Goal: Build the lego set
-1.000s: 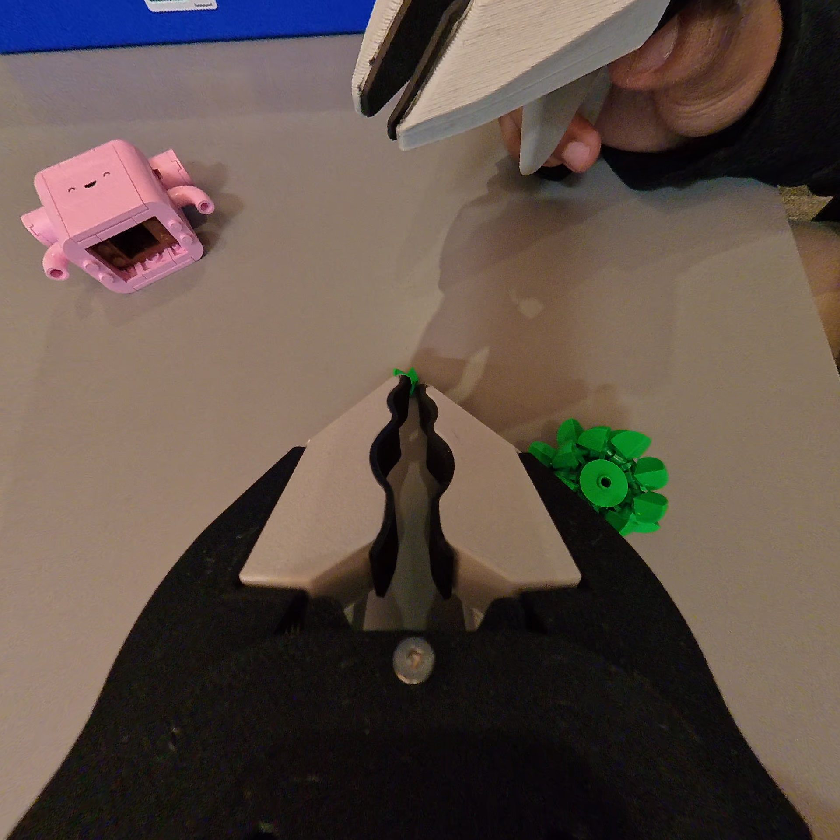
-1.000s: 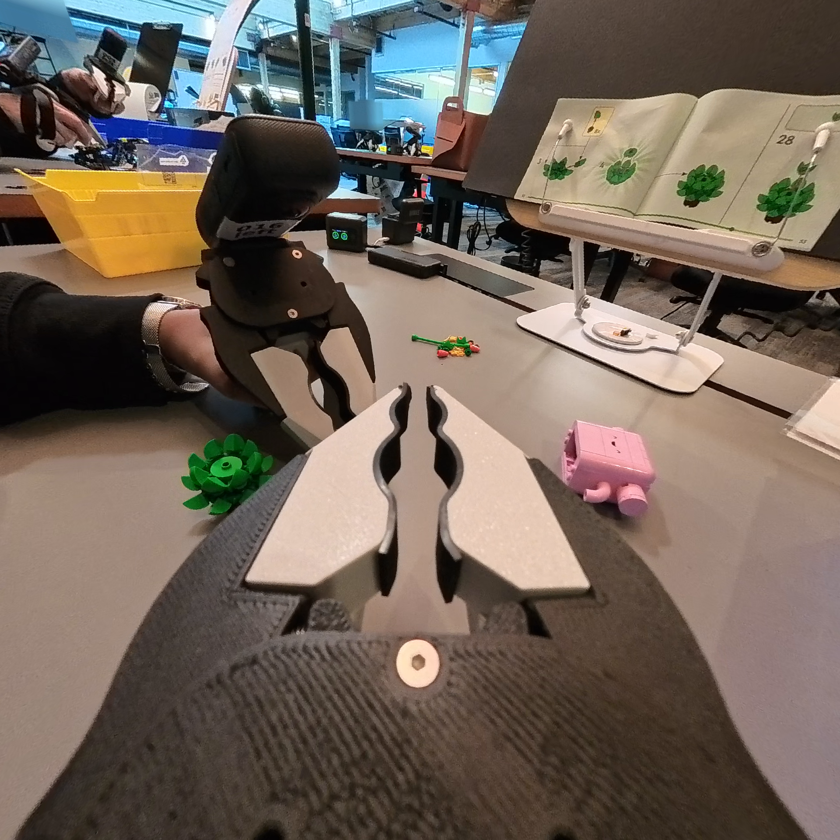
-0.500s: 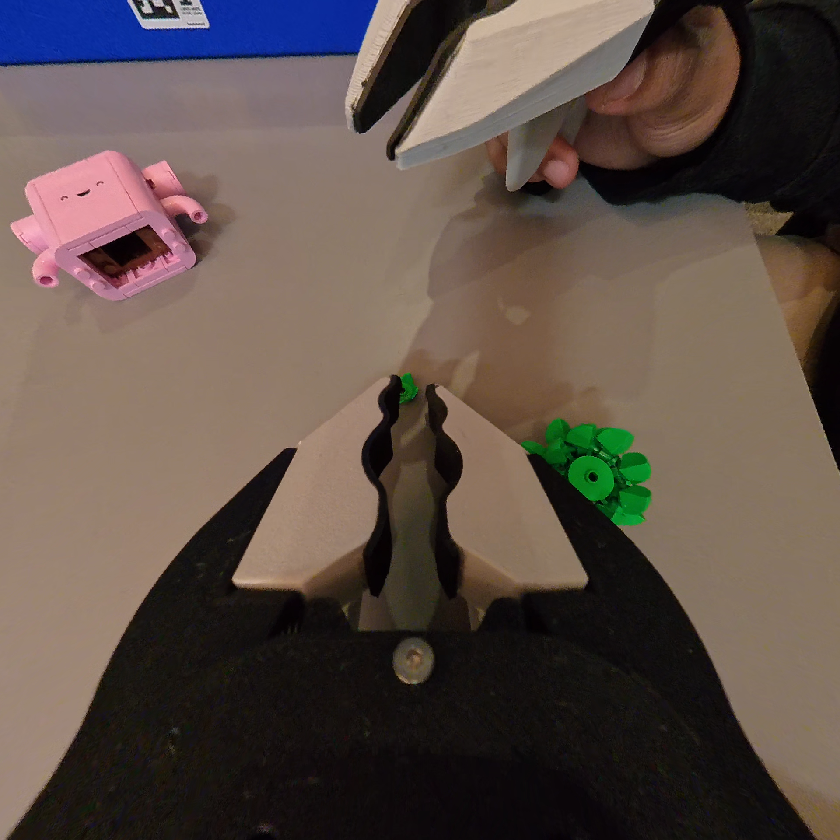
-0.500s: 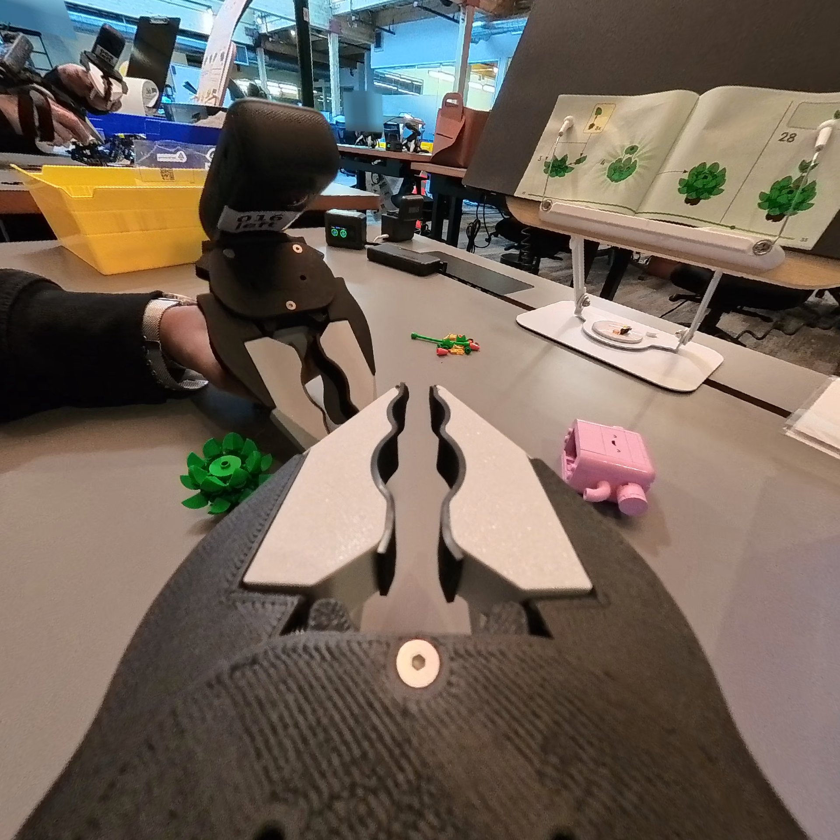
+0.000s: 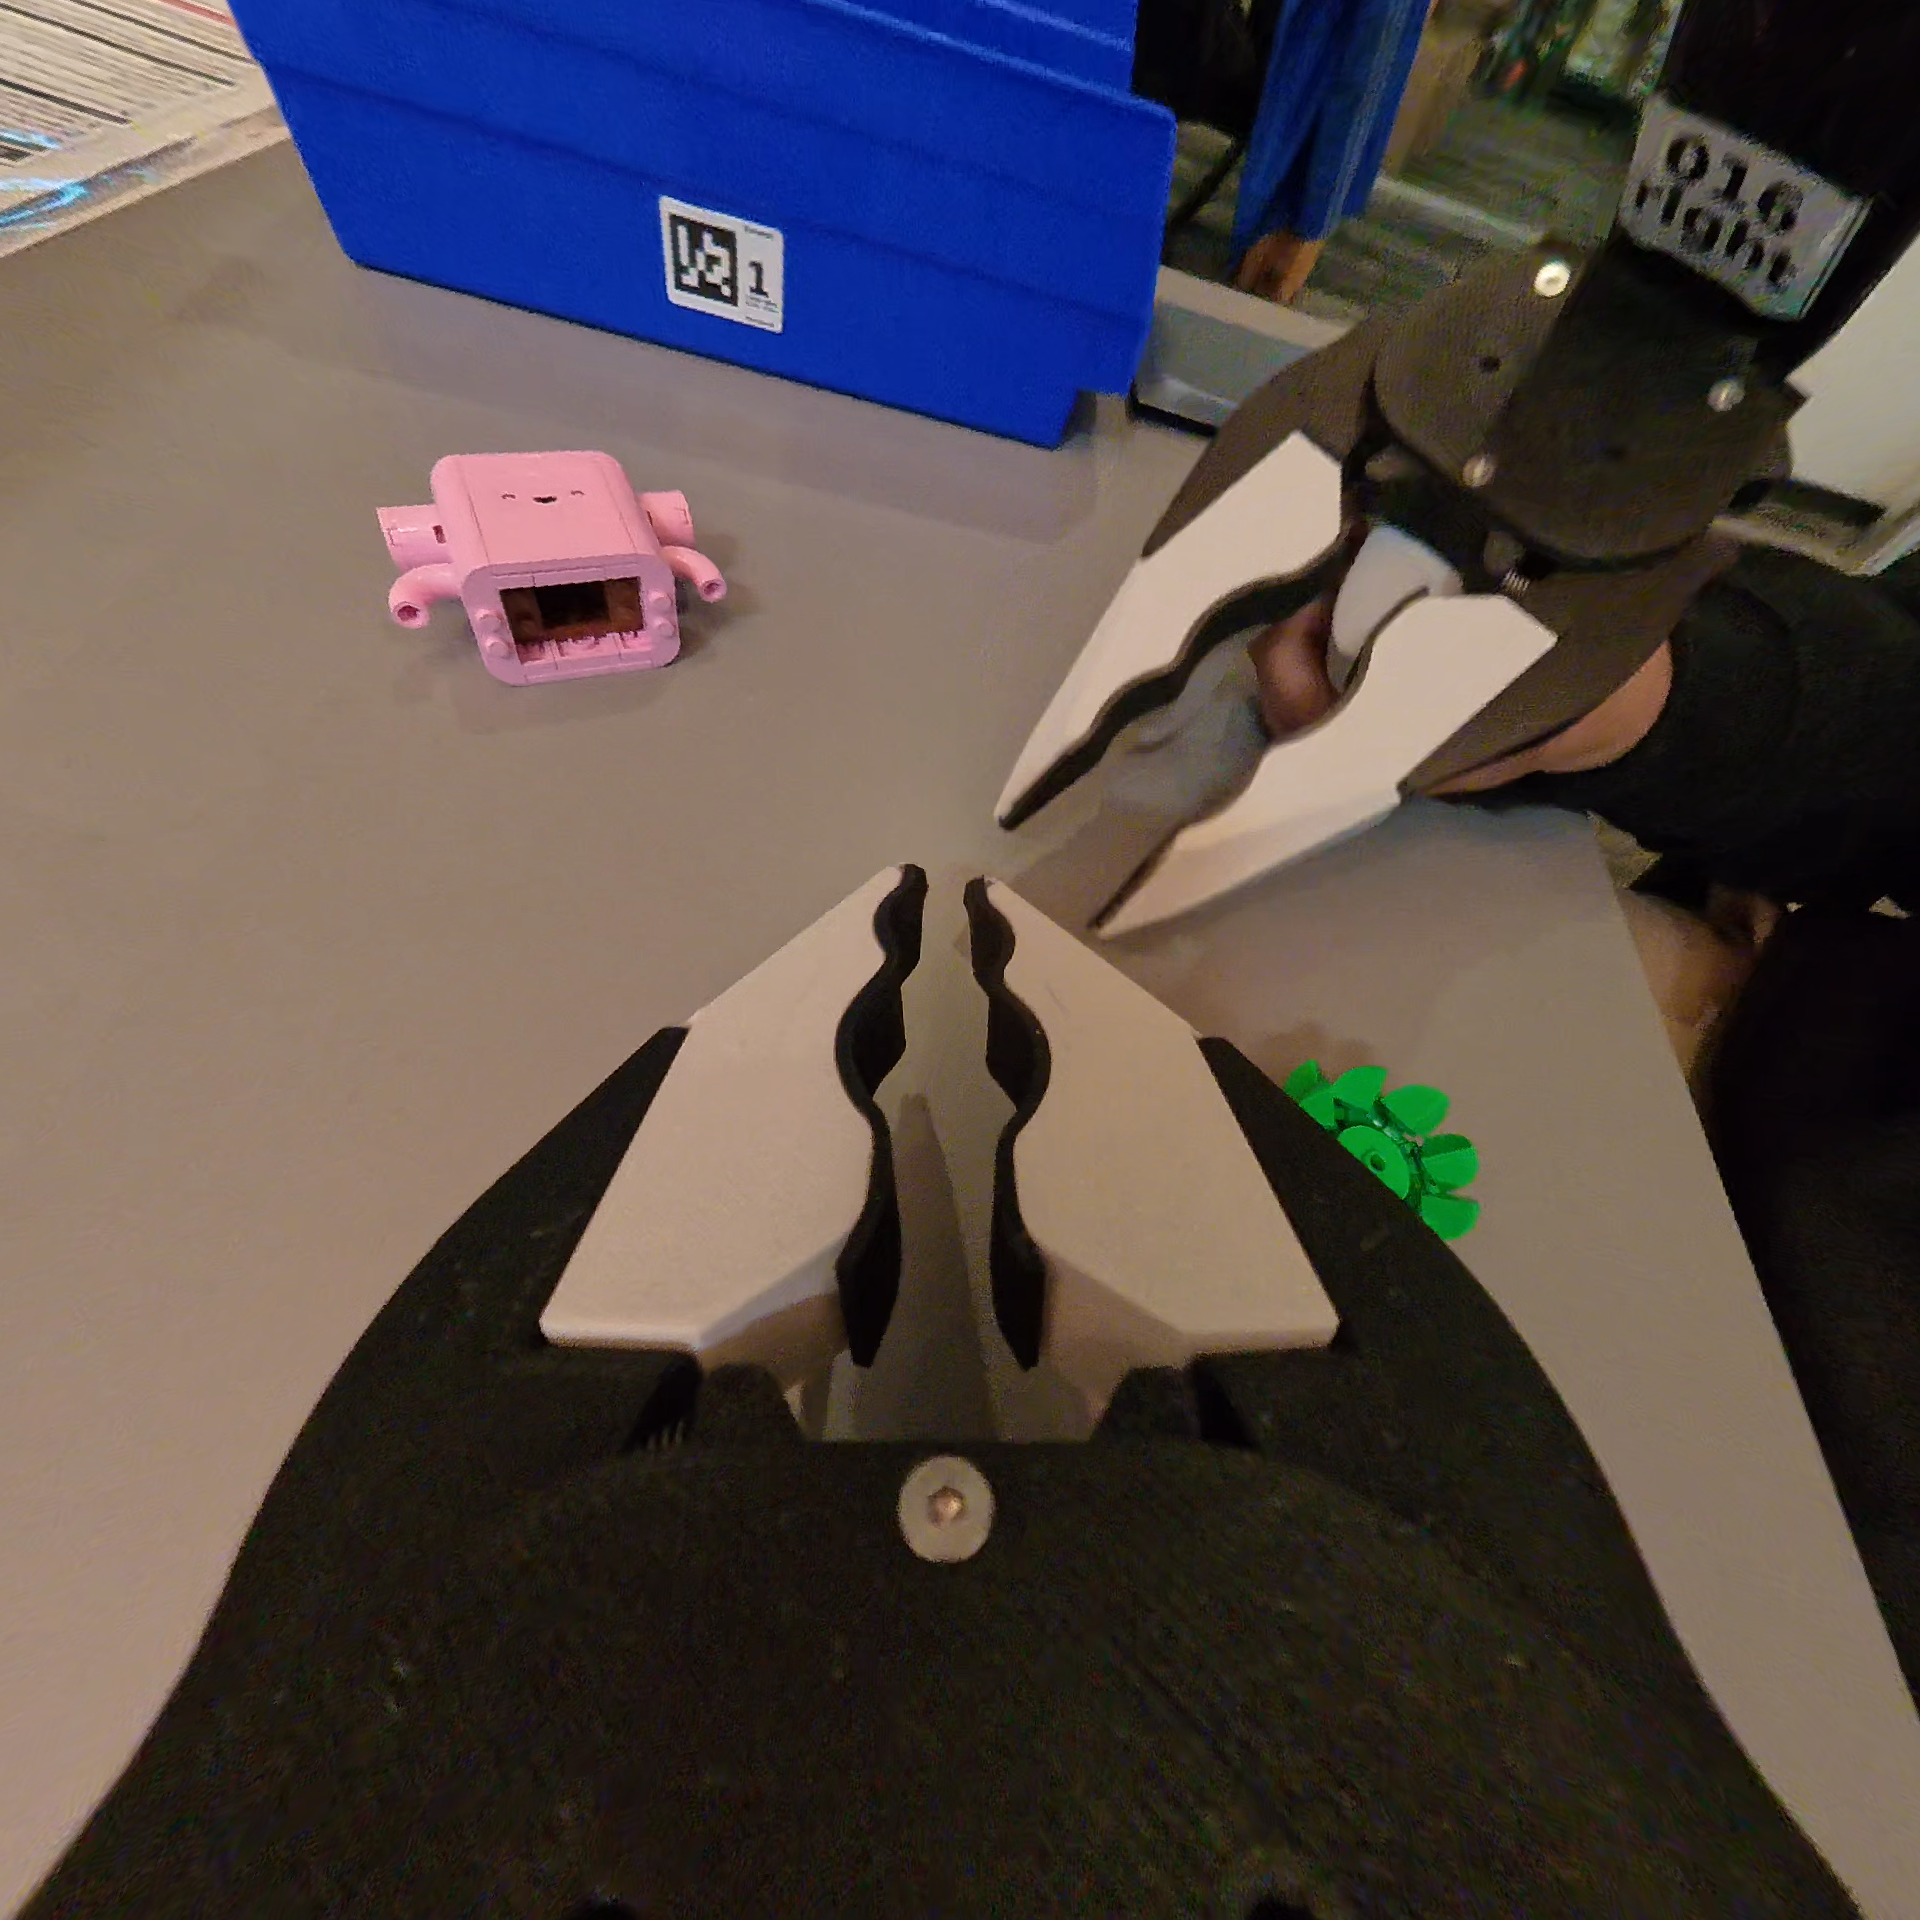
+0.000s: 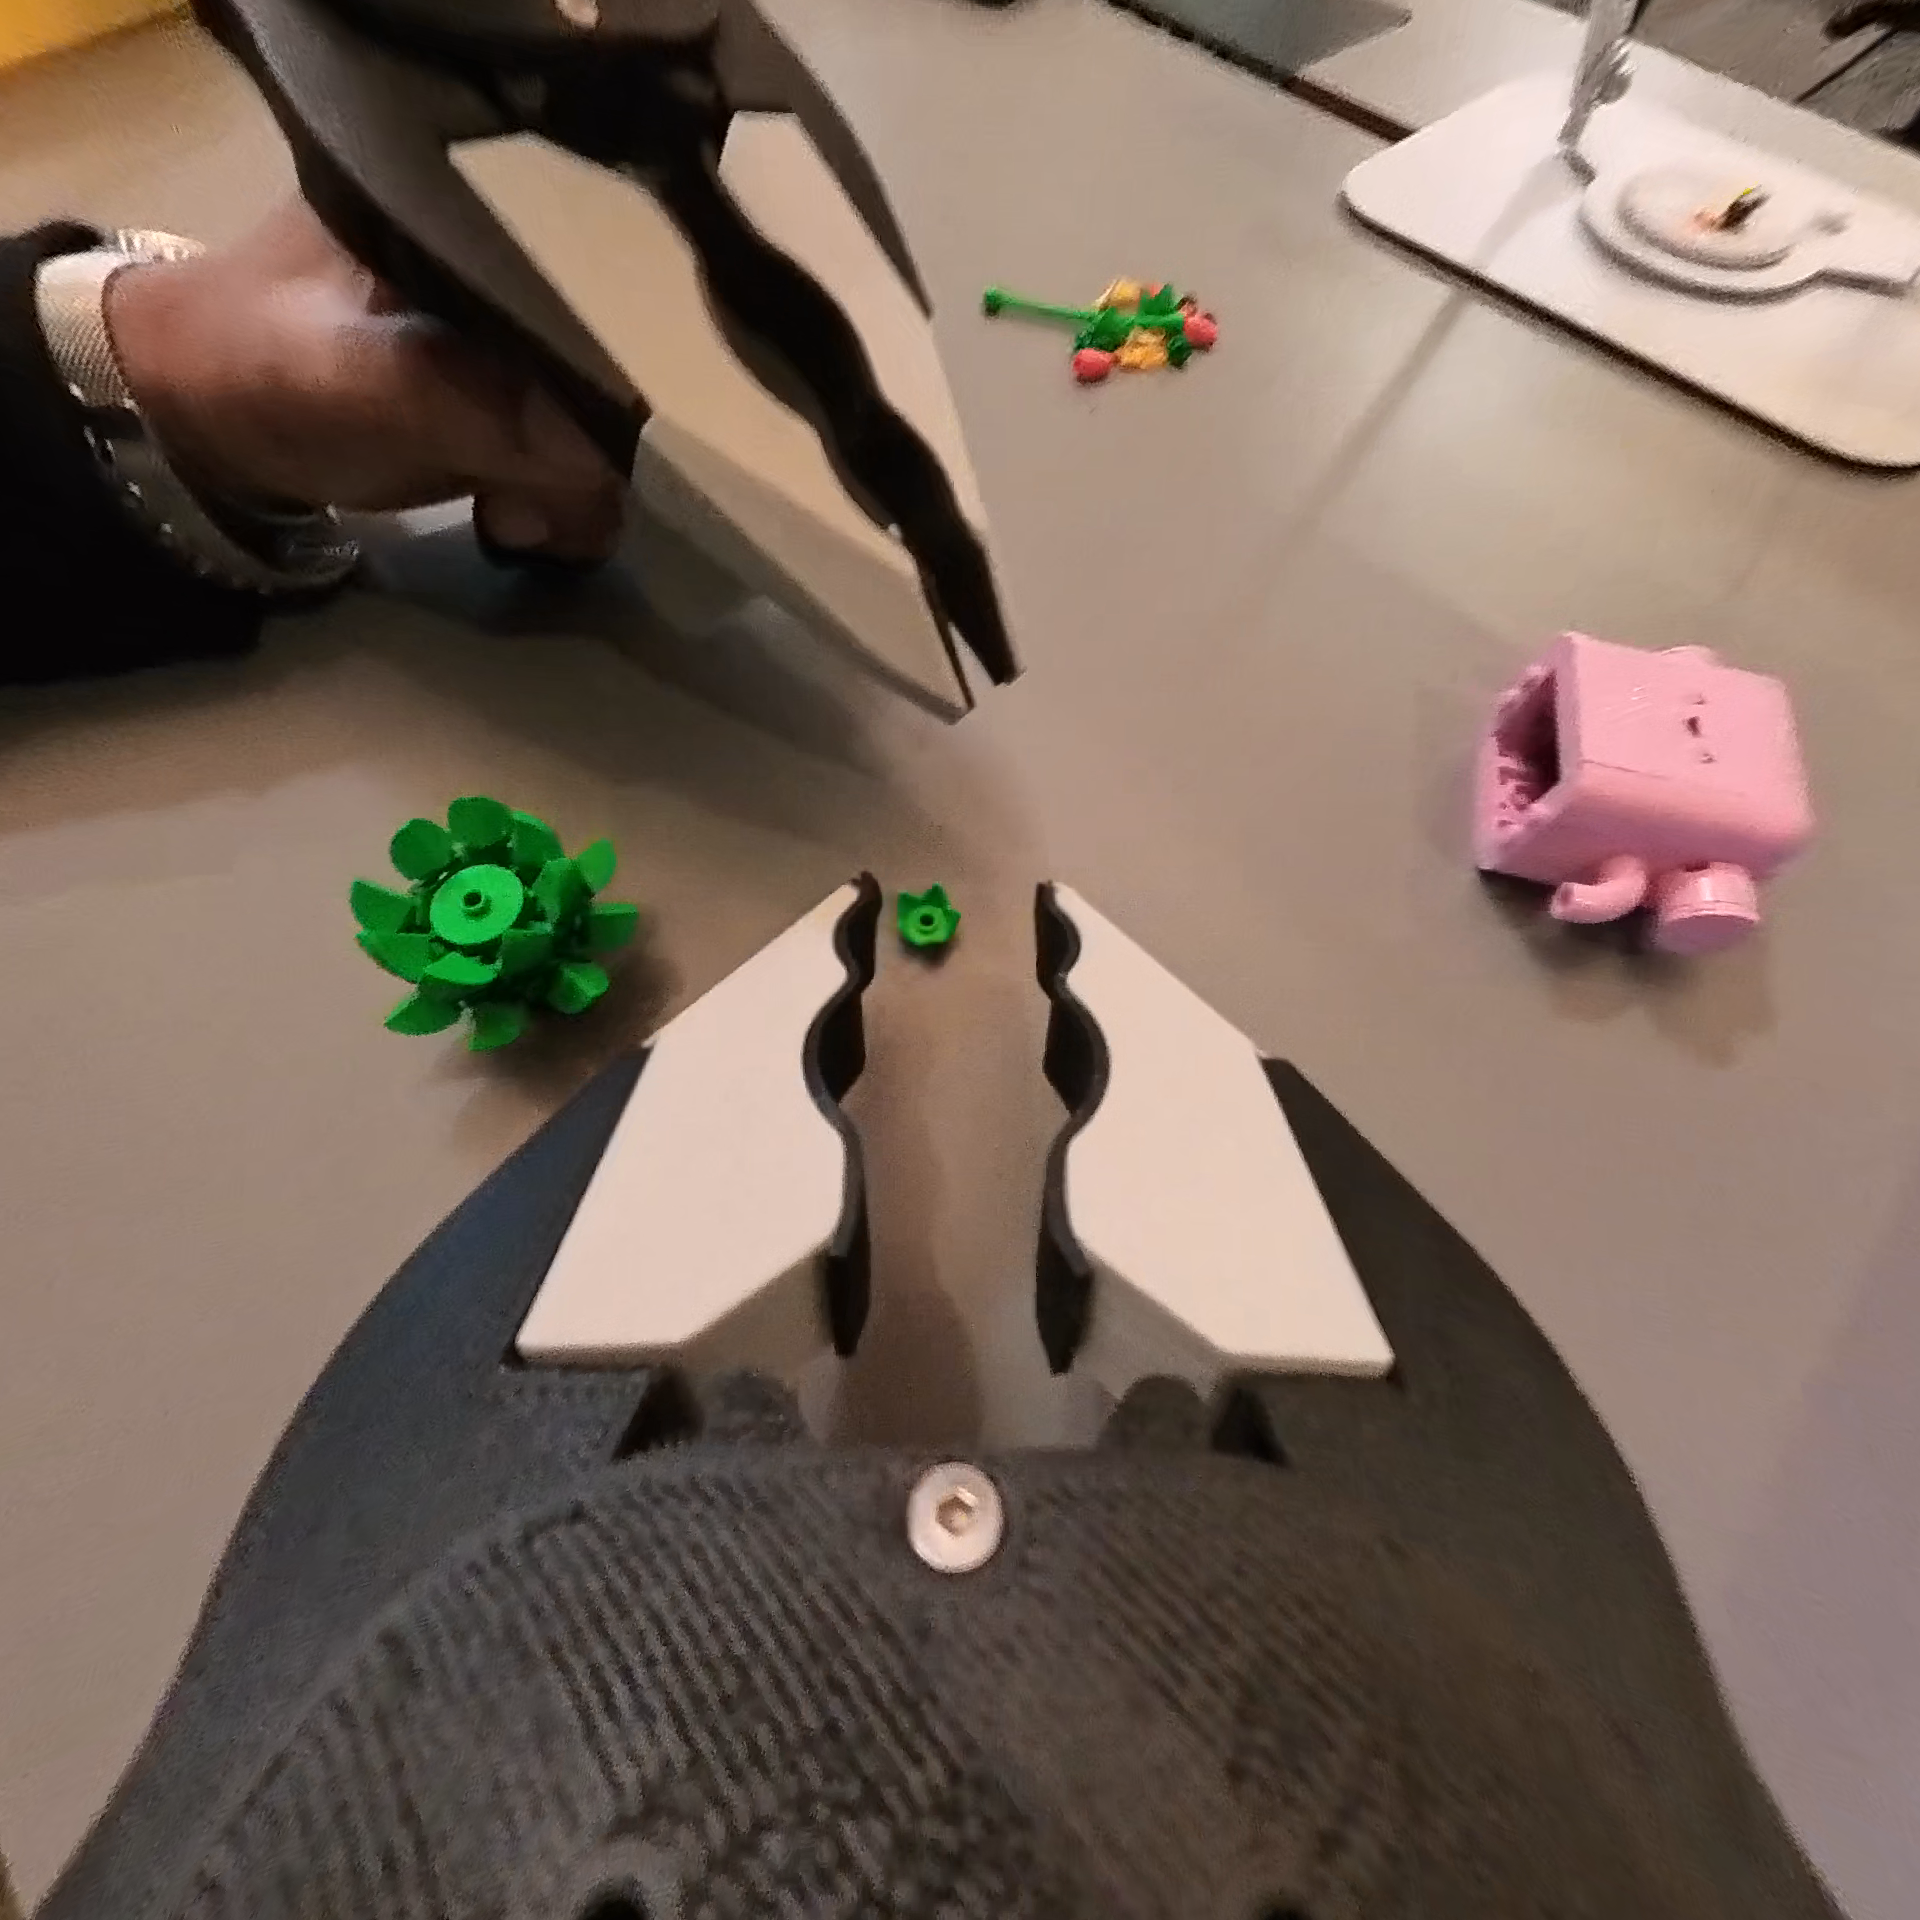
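- Right gripper is dipping, jaws spread wide around small green piece, readying a pickup.
- Left gripper is backing off, jaws narrowly parted, seemingly empty.

Left claw hovering with jaws nearly closed and empty, right claw tilting downward, jaws spread wide

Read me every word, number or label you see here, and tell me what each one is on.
White sticker on the blue bin: a square code with small print, which I won't read out.
Raised tag on the right tool: embossed characters, which I won't quote.
Printed sheet, far left corner: too blurred to read.
Right wrist view: no writing shows.
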The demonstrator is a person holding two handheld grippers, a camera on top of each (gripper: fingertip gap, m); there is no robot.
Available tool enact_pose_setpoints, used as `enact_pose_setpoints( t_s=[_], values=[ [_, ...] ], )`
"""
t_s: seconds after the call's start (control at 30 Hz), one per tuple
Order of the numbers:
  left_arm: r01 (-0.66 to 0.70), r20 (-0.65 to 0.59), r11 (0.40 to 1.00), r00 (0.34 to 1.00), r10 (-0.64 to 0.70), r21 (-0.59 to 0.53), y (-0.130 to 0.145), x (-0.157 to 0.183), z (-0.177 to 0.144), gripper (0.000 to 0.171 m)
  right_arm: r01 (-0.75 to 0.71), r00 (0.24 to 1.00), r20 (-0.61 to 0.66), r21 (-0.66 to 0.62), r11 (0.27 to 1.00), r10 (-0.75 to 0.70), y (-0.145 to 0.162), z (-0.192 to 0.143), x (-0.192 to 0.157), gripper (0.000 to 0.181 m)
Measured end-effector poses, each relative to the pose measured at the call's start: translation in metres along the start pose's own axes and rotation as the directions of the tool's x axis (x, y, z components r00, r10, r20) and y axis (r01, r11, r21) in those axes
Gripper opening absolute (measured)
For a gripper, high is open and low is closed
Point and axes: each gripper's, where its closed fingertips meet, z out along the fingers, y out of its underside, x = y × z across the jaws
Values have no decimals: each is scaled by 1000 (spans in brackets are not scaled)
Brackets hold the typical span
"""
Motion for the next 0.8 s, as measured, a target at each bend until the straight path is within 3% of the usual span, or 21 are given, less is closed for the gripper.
enact_pose_setpoints(
  t_s=[0.3, 0.8],
  values=[
    [13, -29, 1000, 999, -13, -25, 3, 2, 3, 7, 7, 1000, 19, -151, 988, -4, 19, 15, -3, 29],
    [68, -89, 998, 994, -67, 2, 0, 3, 0, 8, 23, 998, 54, -127, 992, -17, 14, 17, -12, 12]
  ],
)
